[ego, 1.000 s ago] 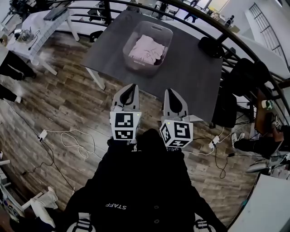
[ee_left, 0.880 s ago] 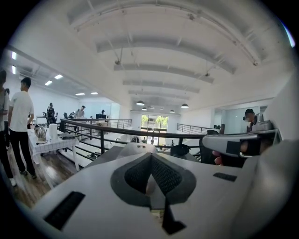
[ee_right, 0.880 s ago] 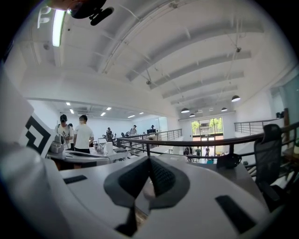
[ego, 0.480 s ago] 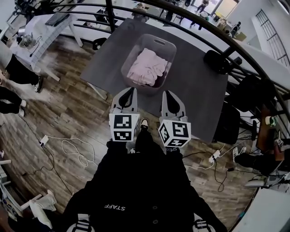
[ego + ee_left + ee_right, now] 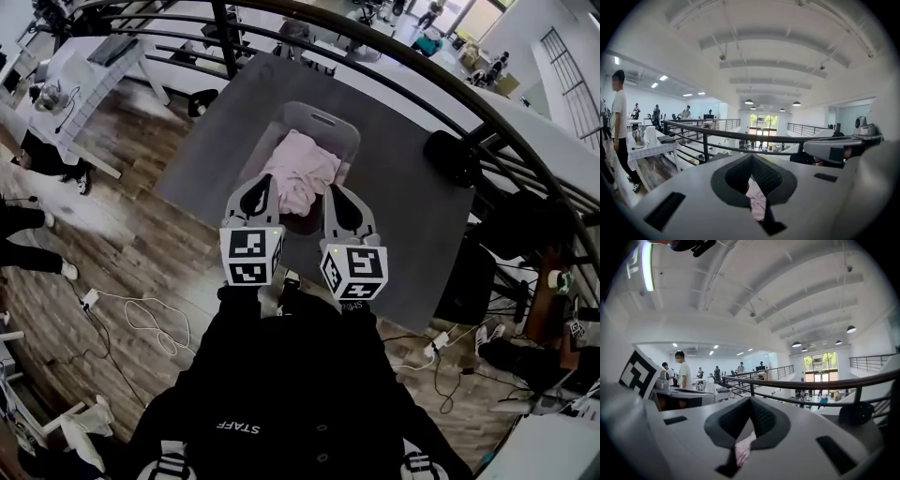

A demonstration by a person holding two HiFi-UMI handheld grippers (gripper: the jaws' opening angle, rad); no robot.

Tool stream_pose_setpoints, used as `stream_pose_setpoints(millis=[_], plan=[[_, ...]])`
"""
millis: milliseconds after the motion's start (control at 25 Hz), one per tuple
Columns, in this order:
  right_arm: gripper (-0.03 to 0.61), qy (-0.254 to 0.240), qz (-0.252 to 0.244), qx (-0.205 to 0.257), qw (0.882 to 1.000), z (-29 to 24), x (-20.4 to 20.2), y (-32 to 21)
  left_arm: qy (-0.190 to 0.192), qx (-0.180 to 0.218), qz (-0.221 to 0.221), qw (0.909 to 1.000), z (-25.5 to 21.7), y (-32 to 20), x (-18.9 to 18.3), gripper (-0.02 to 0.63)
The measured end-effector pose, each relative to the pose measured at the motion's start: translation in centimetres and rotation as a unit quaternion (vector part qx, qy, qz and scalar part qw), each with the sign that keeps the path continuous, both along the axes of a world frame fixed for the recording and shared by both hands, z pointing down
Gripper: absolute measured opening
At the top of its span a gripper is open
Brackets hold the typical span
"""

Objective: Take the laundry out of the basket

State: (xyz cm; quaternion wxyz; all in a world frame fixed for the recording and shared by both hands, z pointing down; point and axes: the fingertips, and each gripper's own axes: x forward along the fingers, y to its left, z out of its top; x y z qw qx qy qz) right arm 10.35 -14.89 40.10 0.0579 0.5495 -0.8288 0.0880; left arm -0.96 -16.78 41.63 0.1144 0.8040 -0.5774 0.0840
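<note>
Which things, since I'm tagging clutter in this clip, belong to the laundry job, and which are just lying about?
Job: pink laundry; clear basket; grey table; left gripper; right gripper, both shut.
Lying about: black chair; white side table.

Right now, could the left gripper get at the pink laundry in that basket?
Probably yes: the left gripper is at the near rim of the open-topped basket and nothing covers the pink laundry. Its jaws are shut, so they must open first.
</note>
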Motion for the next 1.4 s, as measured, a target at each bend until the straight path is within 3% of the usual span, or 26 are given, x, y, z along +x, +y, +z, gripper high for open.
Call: stream_pose_setpoints(millis=[320, 920, 1400], plan=[[0.015, -0.003, -0.022, -0.026, 0.999, 1.7, 0.4, -4.8, -0.007, -0.025, -0.006, 0.9996, 1.7, -4.1, 1.0, -0.003], [0.015, 0.027, -0.030, -0.092, 0.995, 6.6, -2.9, -9.3, 0.005, -0.077, -0.022, 0.9968, 5.6, -8.9, -4.5, -0.003], [0.015, 0.041, -0.058, -0.173, 0.982, 13.3, -7.2, -12.9, 0.010, -0.152, -0.015, 0.9882, 11.3, -10.5, -6.9, -0.003]])
